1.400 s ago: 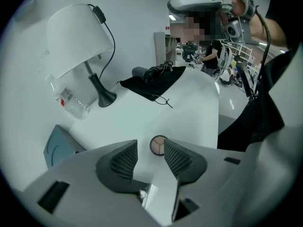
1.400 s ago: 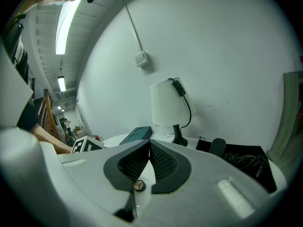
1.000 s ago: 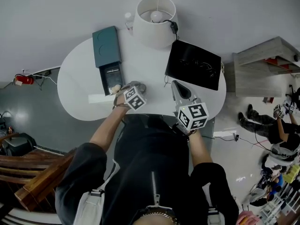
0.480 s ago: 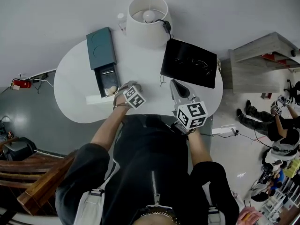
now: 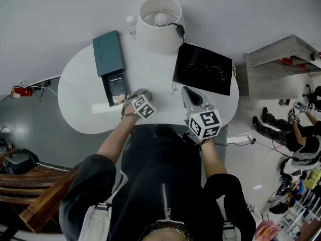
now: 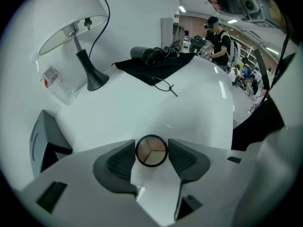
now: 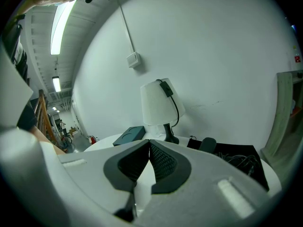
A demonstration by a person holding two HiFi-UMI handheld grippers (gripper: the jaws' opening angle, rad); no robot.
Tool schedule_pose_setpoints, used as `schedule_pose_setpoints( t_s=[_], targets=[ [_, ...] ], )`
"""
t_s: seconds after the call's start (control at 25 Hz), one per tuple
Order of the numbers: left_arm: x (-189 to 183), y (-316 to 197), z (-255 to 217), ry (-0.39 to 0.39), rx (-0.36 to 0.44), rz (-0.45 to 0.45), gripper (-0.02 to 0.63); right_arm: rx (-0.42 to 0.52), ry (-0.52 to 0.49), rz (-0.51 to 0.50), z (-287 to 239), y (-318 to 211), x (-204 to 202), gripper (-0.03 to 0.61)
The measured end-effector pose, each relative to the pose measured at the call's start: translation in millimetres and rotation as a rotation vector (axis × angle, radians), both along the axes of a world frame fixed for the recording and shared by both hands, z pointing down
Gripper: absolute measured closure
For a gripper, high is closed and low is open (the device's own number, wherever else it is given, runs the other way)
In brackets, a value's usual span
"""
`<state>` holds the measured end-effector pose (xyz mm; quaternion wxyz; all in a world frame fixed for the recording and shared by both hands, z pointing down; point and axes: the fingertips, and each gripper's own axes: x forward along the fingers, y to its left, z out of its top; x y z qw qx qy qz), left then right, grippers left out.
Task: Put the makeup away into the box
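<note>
A round compact (image 6: 151,151) with tan powder lies on the white table (image 5: 80,84), between the pads of my left gripper (image 6: 151,145). Its jaws have just been opening and stand close on either side of the compact without pressing it. In the head view the left gripper (image 5: 129,98) points steeply down beside the open drawer of the teal box (image 5: 109,54), and the compact is hidden under it. Something pale lies in the drawer (image 5: 119,97). The box's corner (image 6: 45,136) shows at the left. My right gripper (image 5: 189,95) hovers over the table's near edge, shut and empty (image 7: 149,148).
A white lamp (image 5: 159,24) stands at the back of the table, with a small clear bottle (image 5: 131,21) beside it. A black cloth with a hair dryer and cord (image 5: 203,70) covers the right side. A white strip (image 5: 100,107) lies near the front left edge.
The head view has shifted a little. Both grippers keep their places, the left by the drawer and the right at the table's near edge.
</note>
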<state>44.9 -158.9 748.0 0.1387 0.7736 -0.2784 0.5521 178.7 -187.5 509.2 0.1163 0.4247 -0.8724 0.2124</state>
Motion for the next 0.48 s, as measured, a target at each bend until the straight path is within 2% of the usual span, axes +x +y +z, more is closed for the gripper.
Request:
schedule_pose_setpoints(
  t_s=[0.48],
  targets=[
    [-3.4, 3.5, -7.2, 0.029, -0.014, 0.011, 0.403, 0.003, 0.001, 0.012, -2.9, -2.9, -13.7, 0.572]
  ],
)
